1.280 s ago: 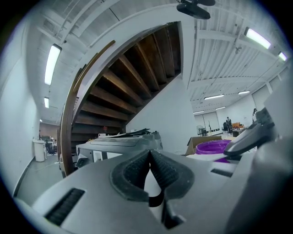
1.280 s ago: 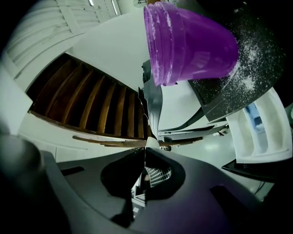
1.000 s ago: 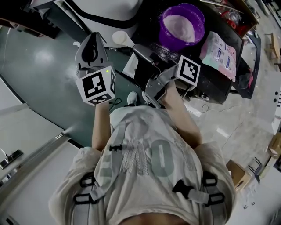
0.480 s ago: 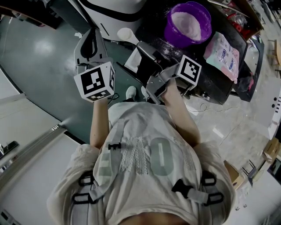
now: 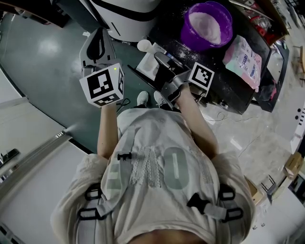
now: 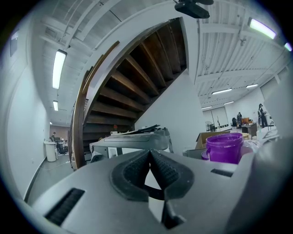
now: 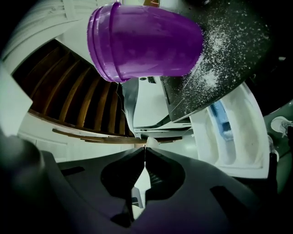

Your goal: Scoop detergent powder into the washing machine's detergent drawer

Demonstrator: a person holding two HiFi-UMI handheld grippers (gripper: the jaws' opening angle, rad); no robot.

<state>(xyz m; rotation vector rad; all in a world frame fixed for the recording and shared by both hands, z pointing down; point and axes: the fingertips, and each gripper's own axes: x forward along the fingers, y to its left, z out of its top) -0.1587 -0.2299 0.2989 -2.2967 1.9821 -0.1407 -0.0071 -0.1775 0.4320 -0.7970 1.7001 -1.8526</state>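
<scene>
My right gripper point(image 5: 161, 57) is shut on the handle of a white scoop point(image 5: 144, 45), whose bowl hangs over the far end of the open white detergent drawer point(image 5: 148, 68). In the right gripper view the thin scoop handle point(image 7: 145, 147) shows edge-on between the shut pads, with the drawer point(image 7: 231, 132) to the right. A purple tub point(image 5: 209, 23) of white powder stands on the machine's black top, and fills the upper part of the right gripper view as a purple tub point(image 7: 142, 41). My left gripper point(image 5: 98, 37) is shut on nothing, left of the drawer over the green floor.
Spilled powder dusts the black top point(image 7: 219, 55) round the tub. A pink and white detergent bag point(image 5: 242, 55) lies to the tub's right. The white washing machine body point(image 5: 124, 14) stands beyond the drawer. The person's shoes point(image 5: 143, 98) show below the drawer.
The right gripper has turned a little and drawn in slightly, with the scoop still held over the drawer's far end. The left gripper has kept its place.
</scene>
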